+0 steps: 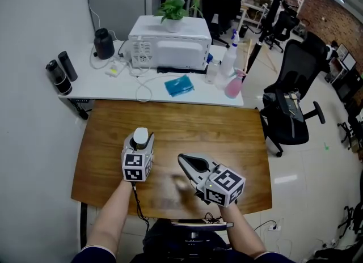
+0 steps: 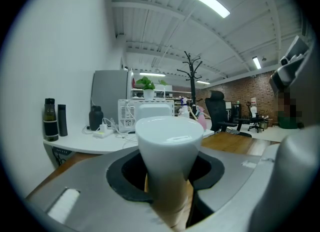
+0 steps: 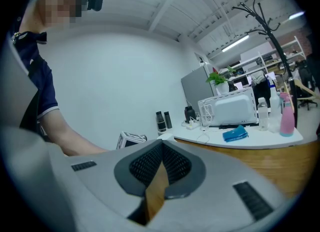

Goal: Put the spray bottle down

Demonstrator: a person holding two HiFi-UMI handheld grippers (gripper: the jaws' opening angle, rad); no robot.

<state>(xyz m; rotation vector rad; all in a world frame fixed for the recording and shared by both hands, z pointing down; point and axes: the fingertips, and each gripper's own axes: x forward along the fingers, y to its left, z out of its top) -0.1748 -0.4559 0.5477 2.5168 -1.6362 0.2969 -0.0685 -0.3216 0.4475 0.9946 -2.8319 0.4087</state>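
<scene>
Left gripper (image 1: 139,141): jaws clamped on white bottle (image 2: 169,148), smooth tapered body, wider at top, upright, held above wooden table (image 1: 227,137) near left half; nozzle not discernible. Right gripper (image 1: 184,160): jaws pressed together, nothing between. Tabletop bare around both, near edge close behind grippers. White desk (image 1: 102,83) beyond far edge: black jar (image 1: 104,43), clear trigger sprayer (image 1: 228,58), pink bottle (image 1: 233,86); contents unreadable.

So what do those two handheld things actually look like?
Both the left gripper and right gripper are grey plastic, tapering to two jaws with black textured pads. Each carries a white cube printed with black square markers. A black cable hangs from the left one. The person wears dark blue short sleeves.
</scene>
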